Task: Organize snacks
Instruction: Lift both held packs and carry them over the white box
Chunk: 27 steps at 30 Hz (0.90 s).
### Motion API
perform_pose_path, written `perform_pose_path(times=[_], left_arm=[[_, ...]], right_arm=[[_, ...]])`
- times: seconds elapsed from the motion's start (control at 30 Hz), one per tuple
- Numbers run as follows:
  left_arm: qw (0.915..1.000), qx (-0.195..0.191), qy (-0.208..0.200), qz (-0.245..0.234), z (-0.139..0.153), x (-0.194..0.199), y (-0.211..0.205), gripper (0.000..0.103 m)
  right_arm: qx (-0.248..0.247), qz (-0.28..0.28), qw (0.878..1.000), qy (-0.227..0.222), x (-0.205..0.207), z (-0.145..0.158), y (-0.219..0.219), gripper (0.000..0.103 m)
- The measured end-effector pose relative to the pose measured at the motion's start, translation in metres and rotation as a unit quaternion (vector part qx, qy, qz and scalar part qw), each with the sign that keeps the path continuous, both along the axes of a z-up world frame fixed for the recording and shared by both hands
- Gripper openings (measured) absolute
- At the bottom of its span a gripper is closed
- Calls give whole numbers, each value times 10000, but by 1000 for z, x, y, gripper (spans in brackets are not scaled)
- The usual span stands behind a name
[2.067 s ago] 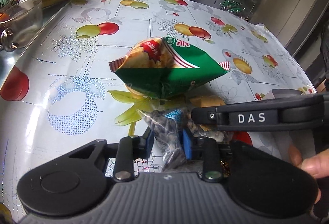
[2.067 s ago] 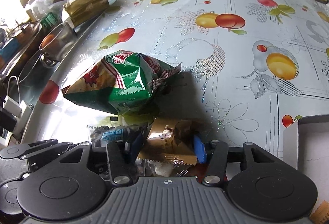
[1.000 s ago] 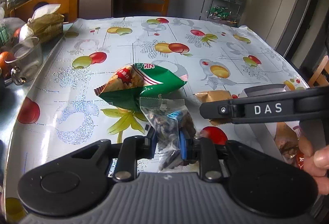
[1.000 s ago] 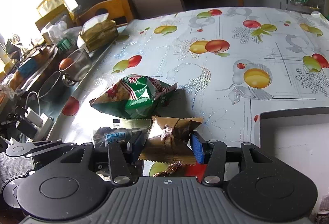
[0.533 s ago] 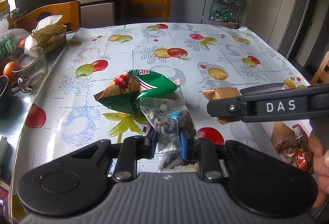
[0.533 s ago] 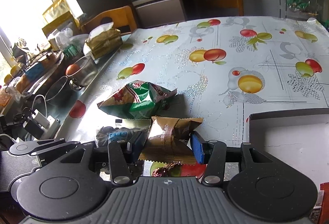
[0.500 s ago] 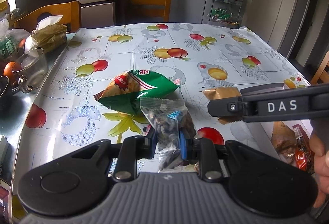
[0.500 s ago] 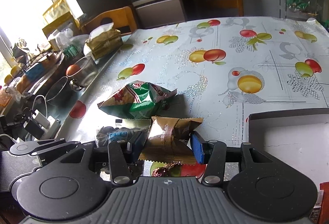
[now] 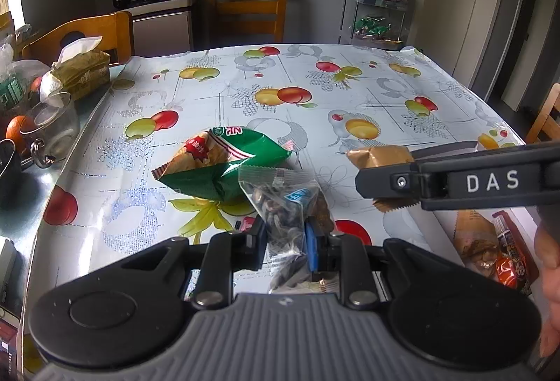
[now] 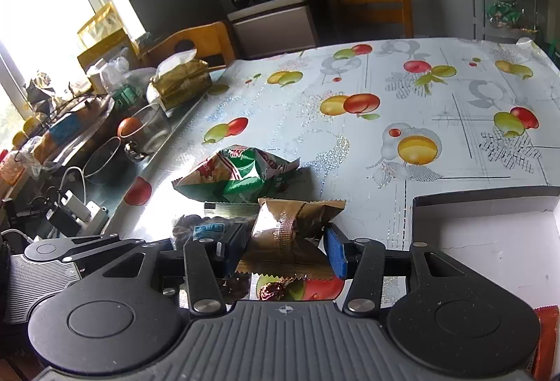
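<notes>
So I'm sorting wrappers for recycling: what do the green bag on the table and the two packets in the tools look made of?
Green bag: glossy printed plastic film, creased with bright glints. Left tool's packet: clear thin plastic, dark contents showing through. Right tool's packet: gold, shiny, likely metallised film or foil; zigzag-cut ends.

We see a green, red-and-white chip bag on our pale tablecloth printed with fruit. Our gold packet shines beside blue pads.
</notes>
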<state>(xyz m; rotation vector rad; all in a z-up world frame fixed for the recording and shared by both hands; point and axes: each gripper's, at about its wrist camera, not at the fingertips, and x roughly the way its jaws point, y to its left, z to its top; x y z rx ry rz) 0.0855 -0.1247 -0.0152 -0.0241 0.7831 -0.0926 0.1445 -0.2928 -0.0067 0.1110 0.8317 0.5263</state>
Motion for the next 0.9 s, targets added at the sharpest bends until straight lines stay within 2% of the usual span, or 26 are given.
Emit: perform_pose_path(times=[0.9], left_arm=[[9992, 29, -149, -373, 11, -2, -26, 20]], right_arm=[[-3, -161, 9998, -129, -11, 8, -19, 50]])
